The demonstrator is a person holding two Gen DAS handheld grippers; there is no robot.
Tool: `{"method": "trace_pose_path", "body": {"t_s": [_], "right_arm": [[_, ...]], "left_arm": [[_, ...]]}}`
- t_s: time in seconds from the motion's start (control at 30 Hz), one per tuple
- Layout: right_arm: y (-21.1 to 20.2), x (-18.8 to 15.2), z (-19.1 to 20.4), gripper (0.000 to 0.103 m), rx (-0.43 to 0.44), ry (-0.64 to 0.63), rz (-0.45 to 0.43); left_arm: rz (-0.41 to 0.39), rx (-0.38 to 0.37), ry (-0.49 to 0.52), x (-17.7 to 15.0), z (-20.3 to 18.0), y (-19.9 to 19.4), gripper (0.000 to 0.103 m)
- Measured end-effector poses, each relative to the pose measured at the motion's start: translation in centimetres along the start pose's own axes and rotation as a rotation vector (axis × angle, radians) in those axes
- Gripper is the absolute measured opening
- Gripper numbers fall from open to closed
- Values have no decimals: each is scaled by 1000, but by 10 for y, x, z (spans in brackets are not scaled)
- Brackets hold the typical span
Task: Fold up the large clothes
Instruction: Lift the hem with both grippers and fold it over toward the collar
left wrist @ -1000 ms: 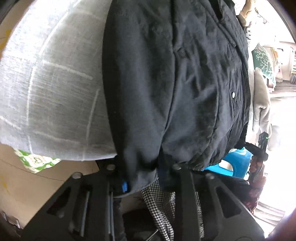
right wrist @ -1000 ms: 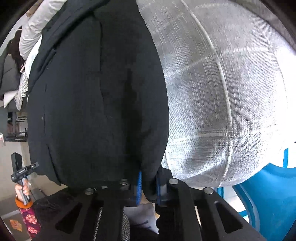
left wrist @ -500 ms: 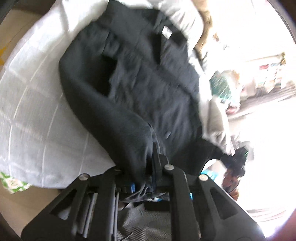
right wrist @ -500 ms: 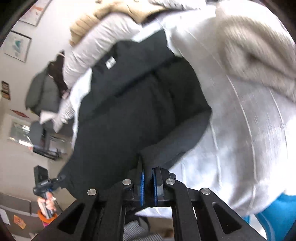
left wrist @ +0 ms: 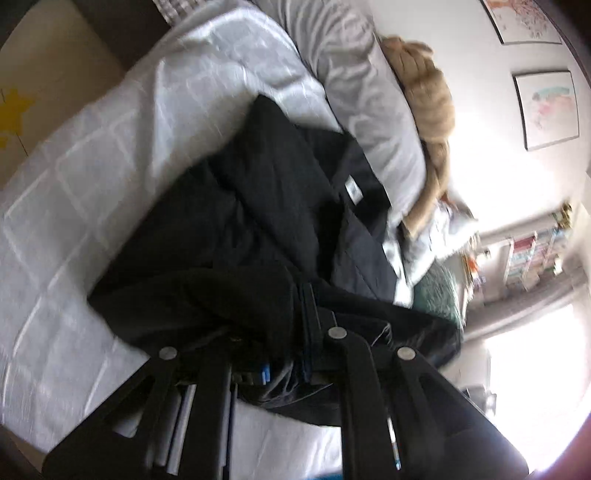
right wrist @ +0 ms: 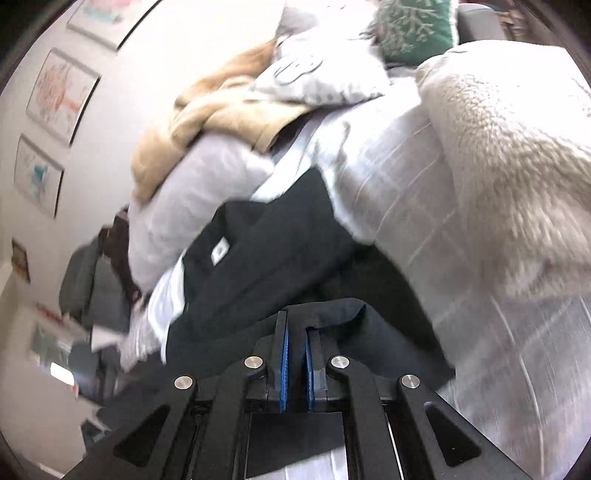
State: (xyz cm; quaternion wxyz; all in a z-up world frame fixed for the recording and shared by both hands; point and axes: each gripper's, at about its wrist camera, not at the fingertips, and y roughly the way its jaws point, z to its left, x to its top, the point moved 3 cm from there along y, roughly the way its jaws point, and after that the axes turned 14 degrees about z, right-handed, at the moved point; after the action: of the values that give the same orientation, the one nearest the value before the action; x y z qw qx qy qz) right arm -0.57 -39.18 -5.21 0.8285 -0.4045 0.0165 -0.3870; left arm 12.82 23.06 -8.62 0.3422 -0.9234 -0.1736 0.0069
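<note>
On white checked bedspread (left wrist: 92,177) (framed pictures (left wrist: 546,110) behind) | both grippers (left wrist: 295,314) (right wrist: 295,328) clamp black shirt (left wrist: 258,206)

White checked bedsheet (left wrist: 110,155), grey pillow (left wrist: 369,96) with tan blanket (left wrist: 428,88) on it, fluffy cream throw (right wrist: 517,155), green cushion (right wrist: 413,26), framed pictures (left wrist: 546,110) on wall.

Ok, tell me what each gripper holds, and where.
Both hold the black shirt. The left gripper pinches bunched fabric at its near end; the right gripper pinches a folded near edge.
</note>
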Motion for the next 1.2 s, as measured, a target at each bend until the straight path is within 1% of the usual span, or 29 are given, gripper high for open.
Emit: {"method": "trace_pose_path", "body": {"t_s": [0.07,0.17,0.27,0.33,0.37,0.4,0.5,0.6,0.63,0.67,0.7,0.73,0.77,0.8,0.87,0.93,1.0,1.1,1.2], "right_arm": [[11,12,-10,7,-14,27,-24],[33,33,-28,7,-24,67,-32],[61,49,-50,7,-31,141,-23],[75,54,-60,7,-40,180,-19],[82,57,-62,7,-67,172,-23],[90,59,-62,7,-88,163,-22],[101,63,-62,7,-123,152,-33],[96,66,-57,6,-121,166,-62],[90,68,-53,6,-121,187,-66],[84,68,-50,7,-105,207,-74],[75,70,-46,7,-74,226,-87],[67,72,-42,7,-50,238,-96],[59,78,-36,7,-29,235,-112],[53,87,-27,7,-21,211,-131],[49,106,-7,6,-43,135,-159],[55,125,9,6,-76,76,-159],[67,149,22,6,-106,37,-155],[88,179,39,7,-159,-36,-151],[120,202,46,7,-212,-102,-107]], "left_arm": [[-34,20,-15,13,0,12,14],[-82,41,-36,33,1,33,13],[-107,73,-67,43,7,51,13],[-118,91,-97,49,18,64,13],[-114,98,-115,51,24,69,12],[-114,93,-138,53,30,72,12],[-136,40,-186,53,37,70,12],[-185,-19,-186,47,29,55,12],[-200,-50,-198,46,26,48,11],[-215,-87,-216,46,19,41,11],[-226,-101,-212,50,11,36,10],[-240,-105,-188,55,-2,31,10],[-262,-98,-142,62,-19,26,10],[-283,-77,-84,69,-37,22,10],[-312,12,40,89,-77,22,10],[-316,61,88,109,-97,30,10],[-312,114,115,135,-112,46,10],[-300,201,148,166,-115,75,10],[-231,283,140,193,-99,114,11]]}}
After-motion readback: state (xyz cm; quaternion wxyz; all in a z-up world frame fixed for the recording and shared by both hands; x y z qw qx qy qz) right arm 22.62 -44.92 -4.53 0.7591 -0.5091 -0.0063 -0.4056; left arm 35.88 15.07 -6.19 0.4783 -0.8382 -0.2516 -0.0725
